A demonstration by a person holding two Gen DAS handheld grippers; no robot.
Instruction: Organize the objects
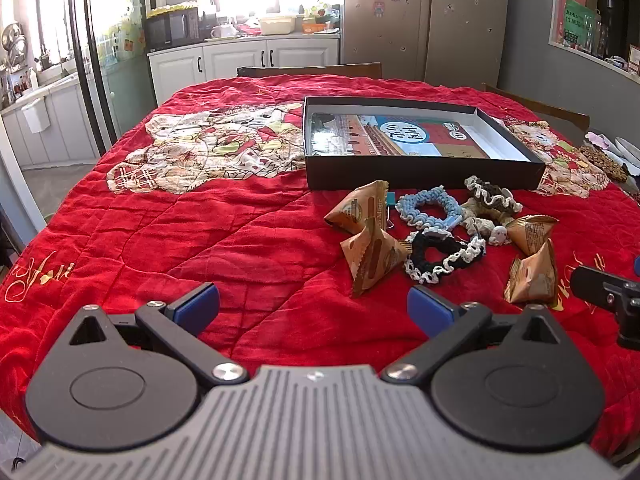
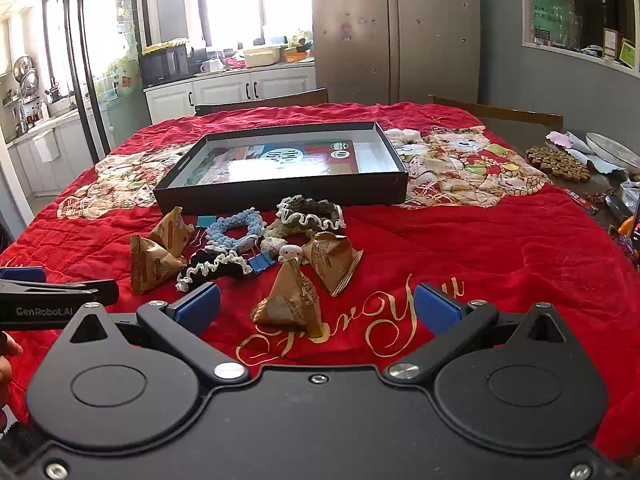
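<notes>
Both grippers' fingers apart, empty; nearest snack packet [image 2: 289,300] lies just ahead of right gripper [image 2: 317,307], black tray [image 2: 280,196] beyond.

The left gripper [image 1: 313,307] tilts downward, its blue-padded fingers [image 1: 198,305] spread wide with nothing between them. The right gripper [image 2: 317,307] tilts likewise, fingers [image 2: 438,307] fully apart and empty; the left one shows at its nine o'clock.

Bare red quilt [image 1: 224,240] is left open on the left. Passage to the shallow black box [image 1: 420,176] is blocked by clustered scrunchies [image 1: 428,212] and triangular snack packets [image 2: 288,300].
</notes>
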